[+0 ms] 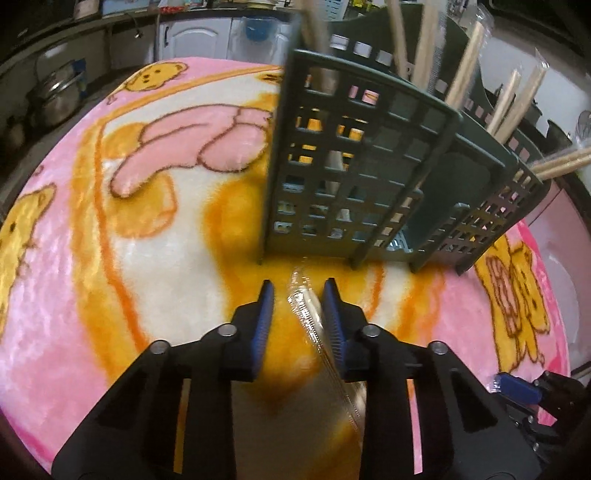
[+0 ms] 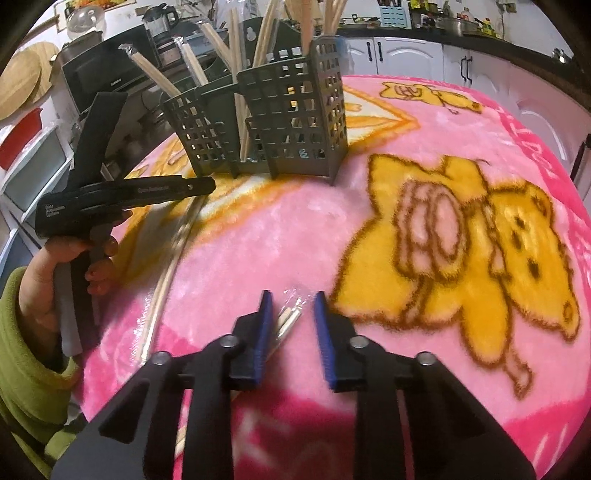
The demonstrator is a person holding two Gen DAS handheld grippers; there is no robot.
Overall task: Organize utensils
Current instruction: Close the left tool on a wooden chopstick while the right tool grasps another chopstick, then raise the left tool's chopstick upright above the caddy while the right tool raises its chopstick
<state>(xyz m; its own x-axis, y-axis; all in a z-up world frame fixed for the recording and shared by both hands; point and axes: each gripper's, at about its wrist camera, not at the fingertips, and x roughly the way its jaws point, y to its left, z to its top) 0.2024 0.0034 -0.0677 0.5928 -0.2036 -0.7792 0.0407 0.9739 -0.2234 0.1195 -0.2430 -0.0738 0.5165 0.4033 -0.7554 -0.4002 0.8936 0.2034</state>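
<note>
Pink and yellow plush blanket (image 2: 280, 240) covers the tabletop. The left tongs (image 1: 299, 295) stand partly apart around a clear-wrapped chopstick pair (image 1: 314, 325) that lies against the right pad, not clamped. The dark green slotted utensil caddy (image 1: 354, 177) stands just beyond, chopsticks upright inside. The right tongs (image 2: 293, 306), also apart, straddle another wrapped pair (image 2: 286, 319) beside the left pad.

A home kitchen: white cabinet doors (image 2: 402, 55) under a dark countertop (image 2: 406, 33) crowded with pots and bottles, a steel pot (image 1: 55, 96) at the side, a blender (image 2: 159, 20), and a cartoon-bear blanket (image 2: 406, 206) over the table.
</note>
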